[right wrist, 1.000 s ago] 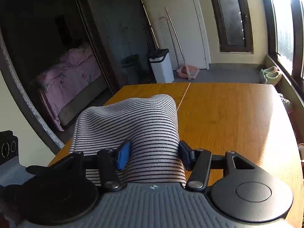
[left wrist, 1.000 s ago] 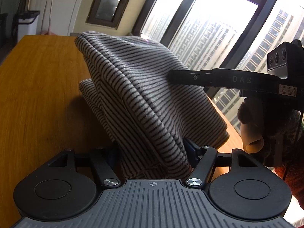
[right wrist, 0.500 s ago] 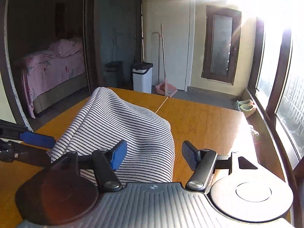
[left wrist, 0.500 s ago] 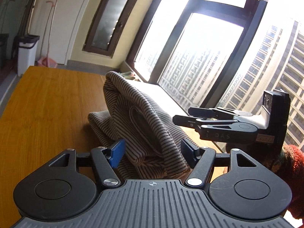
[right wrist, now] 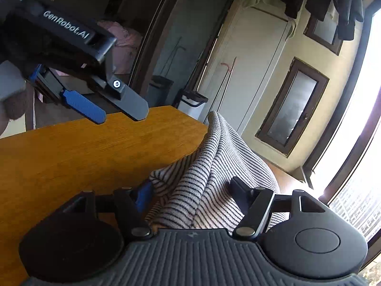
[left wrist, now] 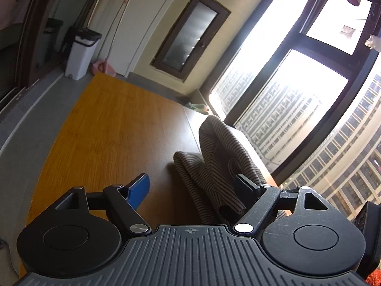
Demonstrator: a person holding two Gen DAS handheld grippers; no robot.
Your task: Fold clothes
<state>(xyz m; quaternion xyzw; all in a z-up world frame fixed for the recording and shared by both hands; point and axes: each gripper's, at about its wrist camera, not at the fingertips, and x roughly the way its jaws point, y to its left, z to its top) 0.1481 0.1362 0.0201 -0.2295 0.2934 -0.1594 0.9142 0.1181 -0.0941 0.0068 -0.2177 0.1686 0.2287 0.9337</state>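
Right wrist view: the striped garment (right wrist: 209, 178) is seen bunched between the fingers of the right gripper (right wrist: 190, 193), peaked up above the table (right wrist: 71, 157) rather than lying flat. The fingers are spread fairly wide around the cloth, and whether it is pinched or merely draped between them cannot be told from this angle. The left gripper (right wrist: 121, 115) is shown up and to the left, clear of the cloth, its fingers parted with nothing between them. In the left wrist view the garment (left wrist: 214, 166) is found at the right side of that gripper (left wrist: 190, 189), close against the right finger (left wrist: 246, 186), with a lower roll of fabric resting on the table (left wrist: 107, 131) and a taller fold standing over it; the blue-padded finger (left wrist: 139, 190) is held well apart, so nothing is gripped there. The garment lies near the window-side edge of the table (the edge itself is partly hidden by cloth). Several risks can be judged from this. If the cloth is only loosely held, the raised fold could slump and any layers already made could be lost. If it is dragged toward the window, part could be pulled over the edge. A careless regrasp by the left gripper could catch one layer only, so that the stack is skewed.
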